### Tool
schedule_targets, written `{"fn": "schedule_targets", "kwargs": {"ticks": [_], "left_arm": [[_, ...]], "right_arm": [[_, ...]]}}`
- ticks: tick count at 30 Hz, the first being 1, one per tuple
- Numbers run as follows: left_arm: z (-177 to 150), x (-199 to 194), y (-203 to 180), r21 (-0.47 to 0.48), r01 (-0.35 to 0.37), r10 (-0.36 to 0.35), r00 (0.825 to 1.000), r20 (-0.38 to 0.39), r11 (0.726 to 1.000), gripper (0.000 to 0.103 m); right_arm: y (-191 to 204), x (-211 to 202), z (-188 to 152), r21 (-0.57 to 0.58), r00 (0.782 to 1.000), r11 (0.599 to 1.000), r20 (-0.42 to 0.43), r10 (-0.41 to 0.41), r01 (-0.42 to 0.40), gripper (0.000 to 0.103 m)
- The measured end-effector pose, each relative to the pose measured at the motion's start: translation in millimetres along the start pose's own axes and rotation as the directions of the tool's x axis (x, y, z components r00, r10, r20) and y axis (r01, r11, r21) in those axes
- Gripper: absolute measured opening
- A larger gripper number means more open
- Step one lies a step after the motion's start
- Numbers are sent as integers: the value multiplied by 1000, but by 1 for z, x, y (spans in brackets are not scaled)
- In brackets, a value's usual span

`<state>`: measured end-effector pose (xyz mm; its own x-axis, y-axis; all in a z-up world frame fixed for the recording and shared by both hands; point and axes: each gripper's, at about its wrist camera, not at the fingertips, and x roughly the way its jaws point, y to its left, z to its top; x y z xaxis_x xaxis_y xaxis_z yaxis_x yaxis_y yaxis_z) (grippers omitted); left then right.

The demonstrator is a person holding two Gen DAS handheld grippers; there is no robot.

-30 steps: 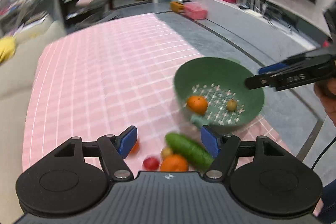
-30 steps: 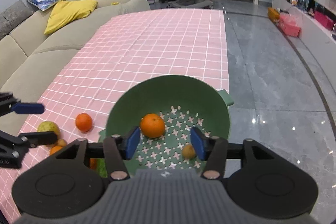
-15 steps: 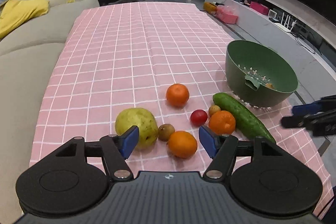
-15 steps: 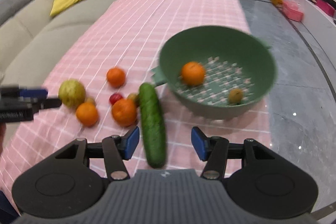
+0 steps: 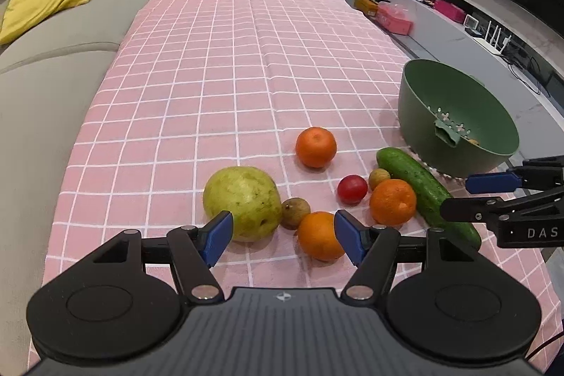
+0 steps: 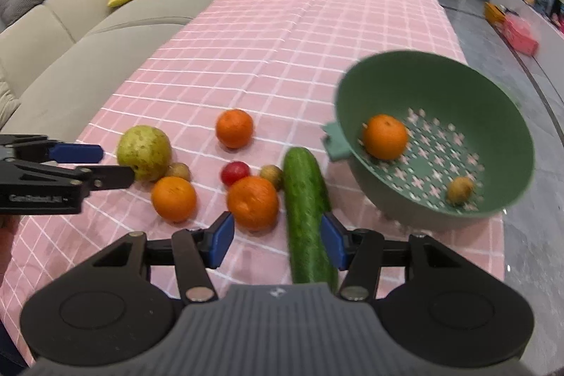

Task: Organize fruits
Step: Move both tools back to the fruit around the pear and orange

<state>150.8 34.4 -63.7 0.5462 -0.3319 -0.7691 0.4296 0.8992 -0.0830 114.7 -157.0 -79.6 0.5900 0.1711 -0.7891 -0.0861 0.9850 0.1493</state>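
Observation:
A green colander bowl (image 5: pixel 423 115) (image 6: pixel 356 90) stands at the table's right edge with an orange (image 6: pixel 385 136) and a small brown fruit (image 6: pixel 459 189) inside. On the pink cloth lie a green pear (image 5: pixel 242 202), three oranges (image 5: pixel 316 147) (image 5: pixel 392 202) (image 5: pixel 319 235), a red tomato (image 5: pixel 351 188), two small brown fruits (image 5: pixel 295 213) (image 5: pixel 379 178) and a cucumber (image 5: pixel 423 192) (image 6: pixel 307 210). My left gripper (image 5: pixel 283 241) is open and empty, just short of the pear and nearest orange. My right gripper (image 6: pixel 276 242) is open and empty above the cucumber's near end.
A beige sofa (image 5: pixel 53 66) with a yellow cushion (image 5: pixel 42 2) runs along the table's left side. The far half of the pink checked tablecloth (image 5: pixel 246 41) holds nothing. A low TV shelf (image 5: pixel 458 23) and grey floor lie to the right.
Both grippers have swung left from over the bowl toward the loose fruit. The left one has settled behind the pear and orange; the right one now hovers over the cucumber. Both stay open.

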Motion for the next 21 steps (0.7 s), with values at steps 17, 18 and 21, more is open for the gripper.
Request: {"fn": "schedule_targets", "kwargs": {"ticks": [17,18,21], "left_arm": [[4,1,28,-80,0,-1,1000,-5,997,77],[4,2,29,-80,0,0,1000,-6,997,77],[4,4,30,-87,8,-9,1000,-18,996,77]], "right_arm": [[58,59,-4,-362,991,923,42,-128,134,41],[59,62,-5,-369,990,919,42,-133,139,43],[62,65,-6,-392,988,907,48,-150,157,43]]}}
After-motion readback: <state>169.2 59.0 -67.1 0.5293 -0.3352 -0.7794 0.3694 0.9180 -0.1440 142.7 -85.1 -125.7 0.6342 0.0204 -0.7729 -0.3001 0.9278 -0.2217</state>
